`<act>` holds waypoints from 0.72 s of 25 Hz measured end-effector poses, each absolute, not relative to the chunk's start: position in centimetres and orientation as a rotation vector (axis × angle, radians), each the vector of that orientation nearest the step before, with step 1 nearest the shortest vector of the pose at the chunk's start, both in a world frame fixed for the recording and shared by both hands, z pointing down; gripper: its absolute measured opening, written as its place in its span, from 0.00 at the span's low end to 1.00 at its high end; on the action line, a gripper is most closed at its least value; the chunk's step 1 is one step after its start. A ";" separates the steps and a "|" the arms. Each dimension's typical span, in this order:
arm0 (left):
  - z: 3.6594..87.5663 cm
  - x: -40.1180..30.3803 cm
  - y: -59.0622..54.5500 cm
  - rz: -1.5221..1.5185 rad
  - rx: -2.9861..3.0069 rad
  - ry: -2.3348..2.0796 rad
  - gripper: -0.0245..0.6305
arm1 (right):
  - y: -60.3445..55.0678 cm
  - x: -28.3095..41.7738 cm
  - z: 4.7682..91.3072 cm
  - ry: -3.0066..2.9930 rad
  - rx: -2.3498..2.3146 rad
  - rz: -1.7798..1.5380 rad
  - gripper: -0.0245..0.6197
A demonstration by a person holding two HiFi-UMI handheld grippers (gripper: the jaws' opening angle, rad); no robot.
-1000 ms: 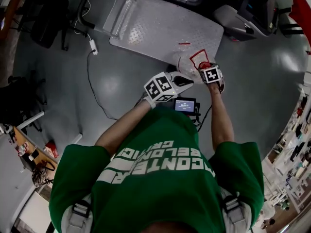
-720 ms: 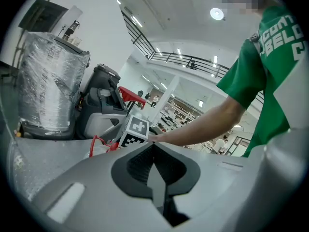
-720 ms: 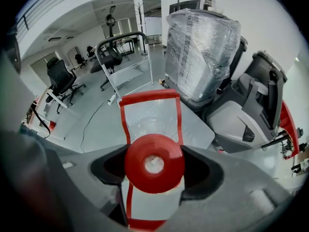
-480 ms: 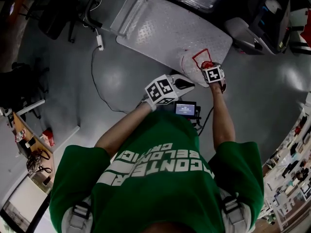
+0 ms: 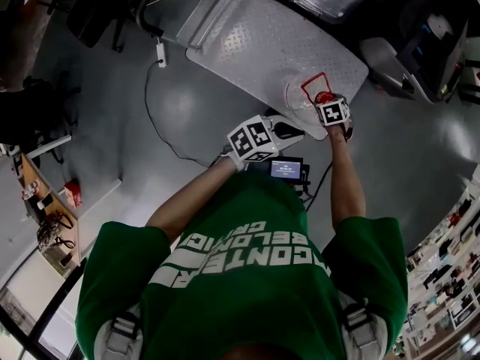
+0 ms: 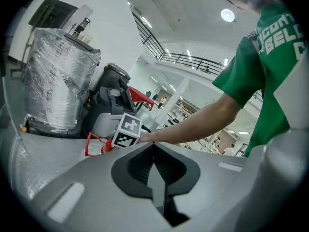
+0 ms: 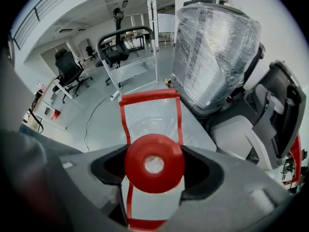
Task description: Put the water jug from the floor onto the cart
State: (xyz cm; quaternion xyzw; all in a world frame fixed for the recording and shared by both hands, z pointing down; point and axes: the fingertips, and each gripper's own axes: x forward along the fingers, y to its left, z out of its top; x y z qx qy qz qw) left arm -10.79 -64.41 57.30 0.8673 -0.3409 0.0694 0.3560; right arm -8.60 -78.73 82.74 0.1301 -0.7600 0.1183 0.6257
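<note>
Shirt: the person's green shirt [image 5: 247, 276] fills the lower head view, both forearms reaching forward.
Screen: a small lit display [image 5: 286, 169] sits just ahead of the chest, between the two arms.
Left gripper: the left gripper [image 6: 154, 149] is held out just left of the jug; its jaws are pressed together with nothing between them.
Right gripper: the right gripper [image 5: 328, 105] is over the jug's top, marker cube uppermost; its jaws are clenched on either side of the red cap [image 7: 154, 163].
Water jug: the water jug [image 5: 304, 96] is a clear vessel with a red carrying handle [image 7: 149, 98] standing up beyond the cap. In the head view it lies over the near edge of the cart deck. It is probably resting there, though contact with the deck cannot be confirmed.
Cart: the cart [image 5: 262, 40] has a flat deck of patterned metal plate, with a tubular push handle [image 7: 128, 47] at its far end.
Wrapped load: a bulky object in clear stretch film [image 7: 212, 52] stands just beyond the deck, to the right.
Floor: the smooth grey floor [image 5: 195, 126] carries a dark cable [image 5: 150, 111] that runs left of the cart.
Chair: a black office chair [image 7: 70, 66] stands well away, at the far left of the right gripper view.
</note>
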 end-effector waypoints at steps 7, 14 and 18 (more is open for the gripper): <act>58.4 -11.9 -66.0 0.186 2.194 -0.892 0.05 | -80.5 -10.4 84.4 -1.744 0.251 0.250 0.50; 59.4 -13.3 -67.3 0.178 2.138 -0.927 0.05 | -81.9 -11.5 86.4 -1.733 0.230 0.231 0.50; 59.9 -14.2 -68.1 0.173 2.117 -0.949 0.05 | -82.5 -12.6 87.6 -1.738 0.219 0.224 0.50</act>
